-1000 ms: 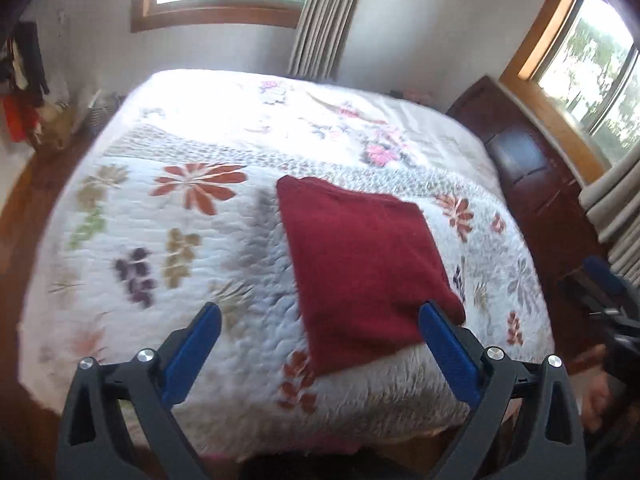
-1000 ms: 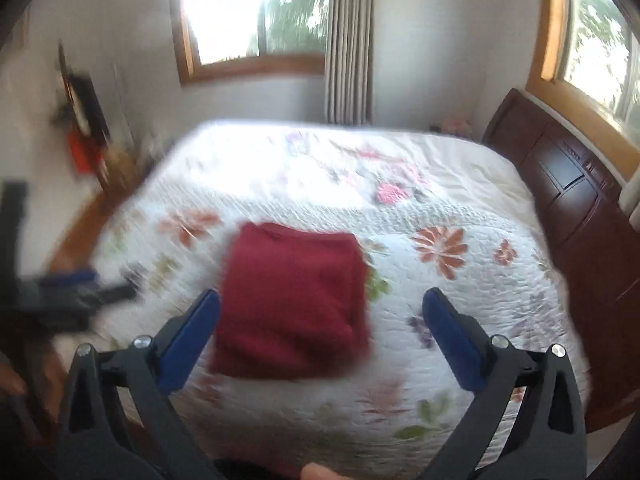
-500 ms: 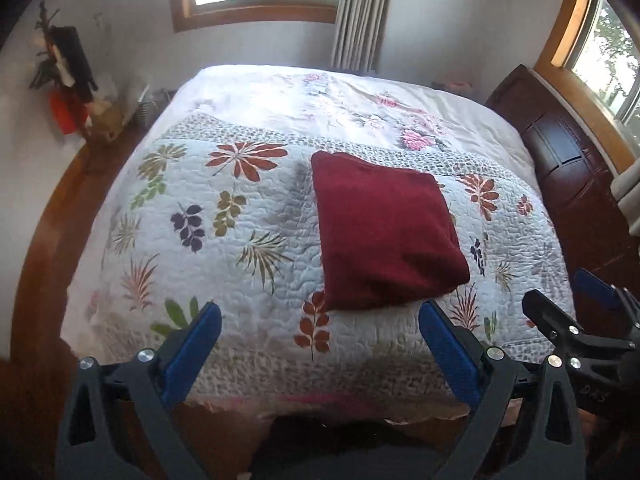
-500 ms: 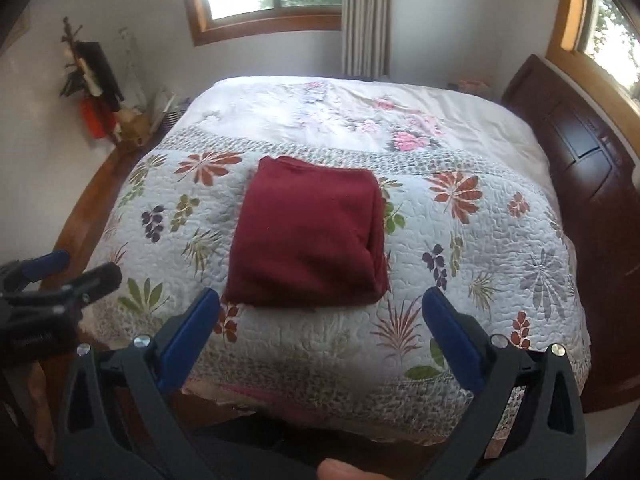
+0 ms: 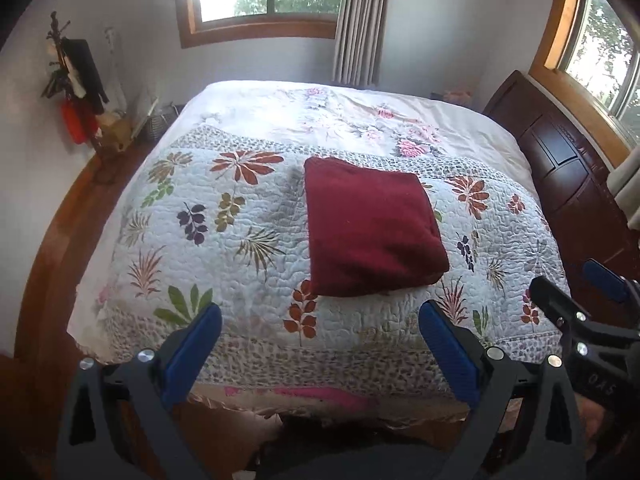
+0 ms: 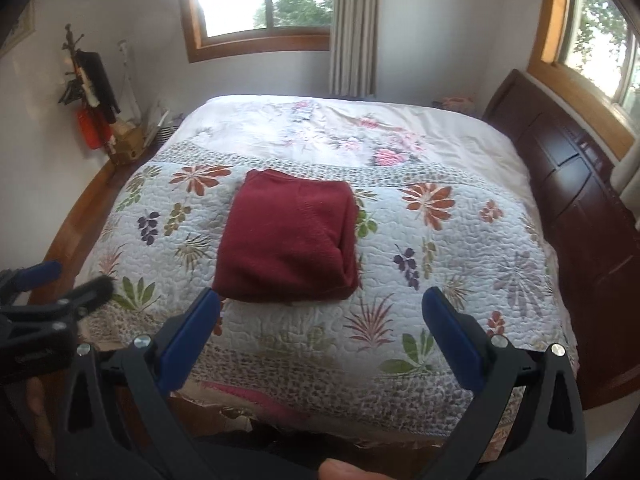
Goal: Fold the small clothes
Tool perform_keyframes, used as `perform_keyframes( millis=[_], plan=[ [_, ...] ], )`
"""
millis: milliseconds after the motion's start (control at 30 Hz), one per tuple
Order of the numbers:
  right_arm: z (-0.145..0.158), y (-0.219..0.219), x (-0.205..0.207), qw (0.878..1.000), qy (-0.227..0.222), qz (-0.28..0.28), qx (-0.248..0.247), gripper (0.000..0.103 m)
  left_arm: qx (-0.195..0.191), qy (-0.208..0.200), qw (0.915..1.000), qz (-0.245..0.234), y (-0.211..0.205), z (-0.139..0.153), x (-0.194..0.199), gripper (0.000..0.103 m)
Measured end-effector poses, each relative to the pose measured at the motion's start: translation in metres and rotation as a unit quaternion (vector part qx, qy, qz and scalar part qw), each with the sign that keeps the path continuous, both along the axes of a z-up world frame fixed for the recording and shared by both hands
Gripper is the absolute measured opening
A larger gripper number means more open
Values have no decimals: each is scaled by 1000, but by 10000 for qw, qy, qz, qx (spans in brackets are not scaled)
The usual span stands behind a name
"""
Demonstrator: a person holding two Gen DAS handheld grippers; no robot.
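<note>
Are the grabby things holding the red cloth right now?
No. The left gripper and right gripper are both open and empty; the folded red cloth lies on the bed, untouched.

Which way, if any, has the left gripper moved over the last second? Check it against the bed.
Yes. The left gripper has pulled back from the bed: the folded red garment, earlier reaching its right finger, now lies well beyond both.

We observe a bed (image 5: 500,148) whose near half is covered by a white quilt (image 5: 240,264) printed with leaves and flowers. Beyond the quilt, a paler floral bedspread (image 5: 320,112) lies on the far half. A folded dark red garment (image 5: 368,232) rests flat on the quilt, near its middle, short of the quilt's far edge.
</note>
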State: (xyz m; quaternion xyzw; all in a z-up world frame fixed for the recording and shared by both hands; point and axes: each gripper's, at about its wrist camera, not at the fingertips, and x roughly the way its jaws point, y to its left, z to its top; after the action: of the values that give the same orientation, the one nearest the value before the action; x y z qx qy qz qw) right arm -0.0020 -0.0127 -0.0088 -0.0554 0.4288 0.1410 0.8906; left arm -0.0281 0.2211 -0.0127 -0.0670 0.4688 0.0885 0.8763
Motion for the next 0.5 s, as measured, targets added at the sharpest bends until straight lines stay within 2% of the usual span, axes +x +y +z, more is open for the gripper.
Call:
perform_keyframes(
  millis=[167, 500],
  plan=[
    [-1, 10, -11, 10000, 38, -87, -25, 100, 249, -108, 9996, -7, 15, 9, -12, 99],
    [4, 28, -23, 9998, 64, -161, -26, 100, 89, -157, 9998, -65, 34, 11, -25, 99]
  ],
)
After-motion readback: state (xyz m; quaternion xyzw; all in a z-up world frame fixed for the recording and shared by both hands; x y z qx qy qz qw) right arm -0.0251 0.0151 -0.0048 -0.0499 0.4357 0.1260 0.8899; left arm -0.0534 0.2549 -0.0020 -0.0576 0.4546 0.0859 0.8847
